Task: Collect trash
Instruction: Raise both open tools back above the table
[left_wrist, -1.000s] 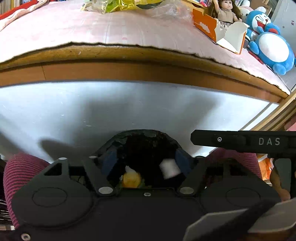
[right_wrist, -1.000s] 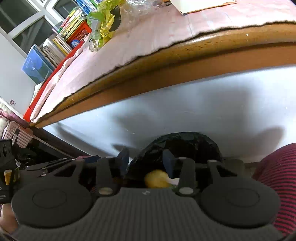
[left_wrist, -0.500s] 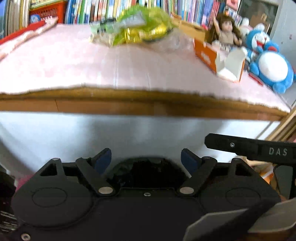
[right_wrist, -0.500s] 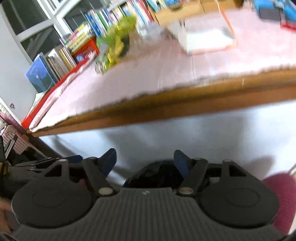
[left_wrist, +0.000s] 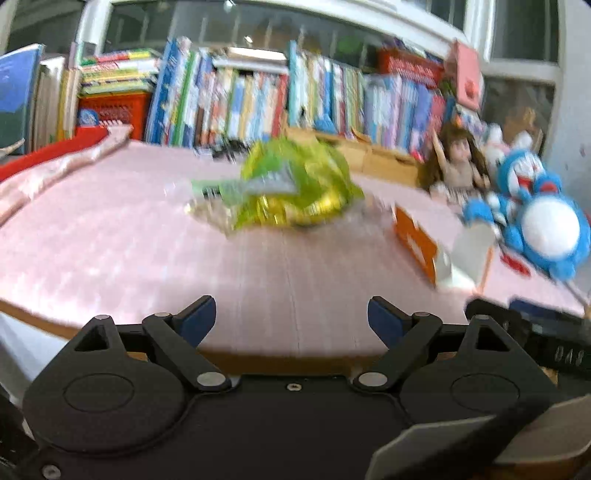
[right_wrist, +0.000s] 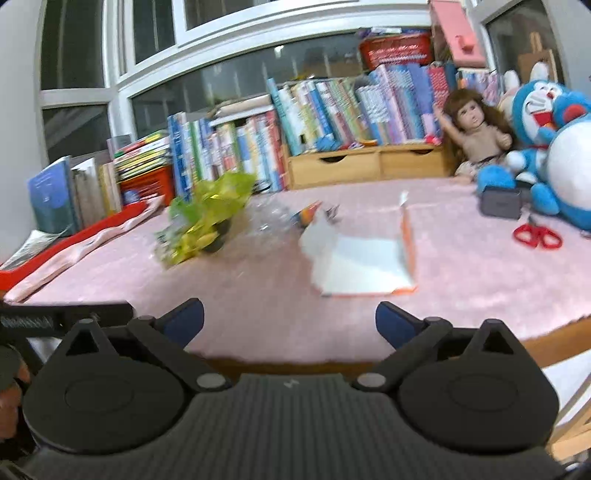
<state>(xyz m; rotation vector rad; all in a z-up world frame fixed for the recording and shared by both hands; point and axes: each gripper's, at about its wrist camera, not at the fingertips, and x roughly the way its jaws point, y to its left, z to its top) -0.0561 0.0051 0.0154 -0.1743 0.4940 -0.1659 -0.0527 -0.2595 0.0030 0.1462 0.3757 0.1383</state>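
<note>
You had both grippers raised to the table edge with nothing in either. The left gripper (left_wrist: 291, 314) had its blue-padded jaws standing well apart, and they had just been opening further, with only the pink table cover (left_wrist: 110, 251) showing between them. The right gripper (right_wrist: 290, 317) was the same: jaws spread wide, just opened further, empty.

Judging by what lay on the table, plenty of trash was left. The crumpled green and yellow wrapper (left_wrist: 295, 195) sat near the middle of the cover, well beyond the left gripper's reach. To its right lay the torn orange-and-white carton (right_wrist: 365, 262), opened flat, nearer the right gripper. Between them, a clear plastic wrapper (right_wrist: 277, 218) was just visible, though blurred.

The doll (right_wrist: 474, 129), the blue plush toy (right_wrist: 554, 147), the red scissors (right_wrist: 537, 236) and the row of books (right_wrist: 314, 122) looked like keepers, not rubbish. No bin showed in either view.
</note>
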